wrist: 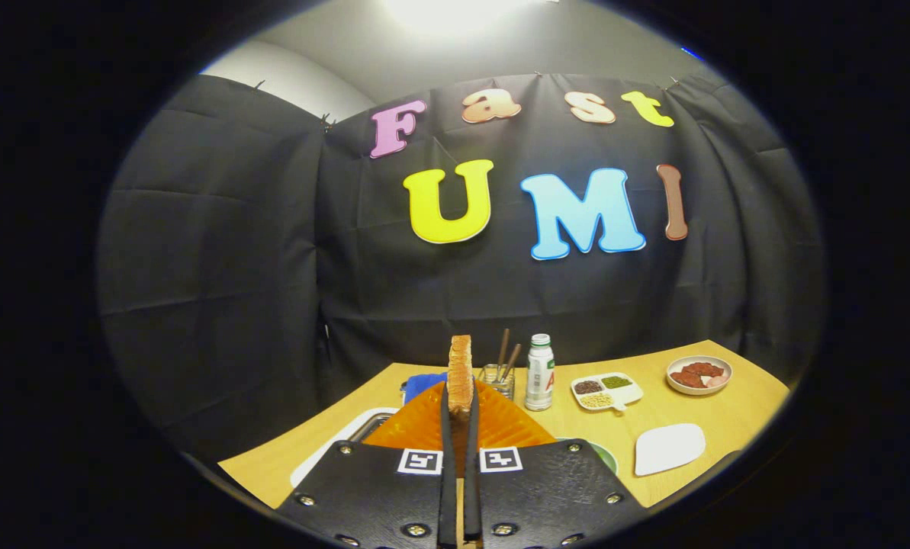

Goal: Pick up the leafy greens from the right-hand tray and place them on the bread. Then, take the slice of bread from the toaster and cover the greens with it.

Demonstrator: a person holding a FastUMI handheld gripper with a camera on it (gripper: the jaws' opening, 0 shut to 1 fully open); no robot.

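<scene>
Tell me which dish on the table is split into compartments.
The white divided dish just right of the bottle, holding three separate fillings. The round bowl farther right is undivided. The gripper is shut on the bread slice.

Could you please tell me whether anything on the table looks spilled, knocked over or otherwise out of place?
Nothing stands out. The gripper holds the toasted slice of bread upright on edge, its jaws shut on it. Beyond it, the white plastic bottle, the divided white dish of grains and the round bowl of reddish food stand upright on the wooden table.
</scene>
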